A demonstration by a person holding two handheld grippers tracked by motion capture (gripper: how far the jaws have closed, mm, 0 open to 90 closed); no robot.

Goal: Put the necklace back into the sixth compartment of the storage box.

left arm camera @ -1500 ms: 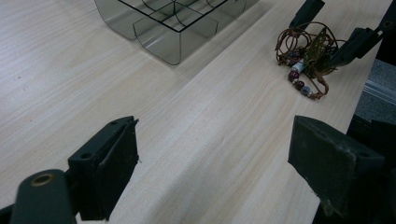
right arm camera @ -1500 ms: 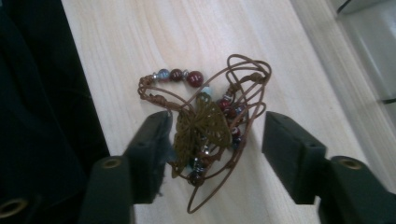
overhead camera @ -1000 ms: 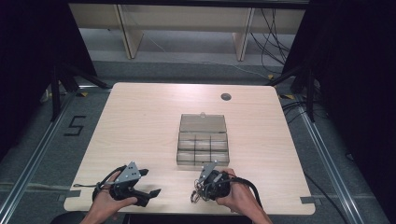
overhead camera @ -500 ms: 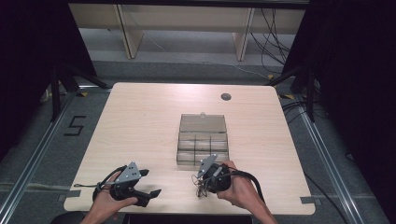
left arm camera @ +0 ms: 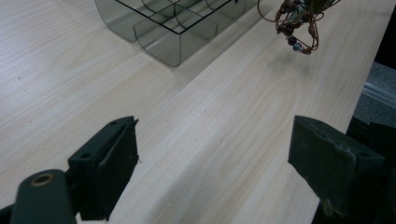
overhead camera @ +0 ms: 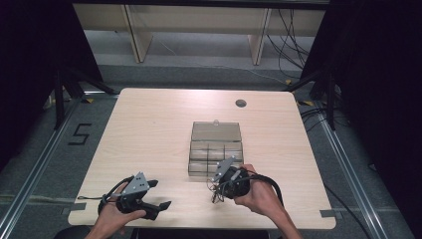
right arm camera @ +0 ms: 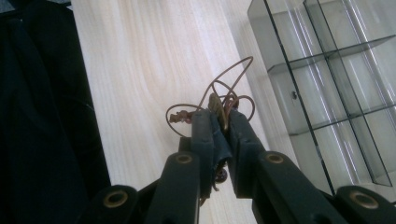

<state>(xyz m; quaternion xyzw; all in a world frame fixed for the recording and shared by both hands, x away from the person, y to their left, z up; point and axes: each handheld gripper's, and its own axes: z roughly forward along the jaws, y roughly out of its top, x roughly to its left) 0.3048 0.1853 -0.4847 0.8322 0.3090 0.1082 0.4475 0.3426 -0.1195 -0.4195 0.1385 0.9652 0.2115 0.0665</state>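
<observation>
My right gripper (overhead camera: pixel 217 191) (right arm camera: pixel 221 122) is shut on a tangled brown cord with beads (right arm camera: pixel 219 100) and holds it above the table, just in front of the clear compartment box (overhead camera: pixel 215 150). In the left gripper view the beaded cord (left arm camera: pixel 299 25) hangs at the top right, off the wood. The box (right arm camera: pixel 331 70) has several divided cells and an open lid at its far side. My left gripper (overhead camera: pixel 160 195) (left arm camera: pixel 215 154) rests near the table's front left edge, jaws wide open with nothing between them.
The light wooden table (overhead camera: pixel 149 129) has a round cable hole (overhead camera: pixel 241 103) at the back right. Its front edge (overhead camera: pixel 199 224) lies just below both hands. Dark floor and metal rails surround the table.
My right gripper has lifted with the beaded cord and moved slightly toward the box. The left gripper has stayed where it was.
</observation>
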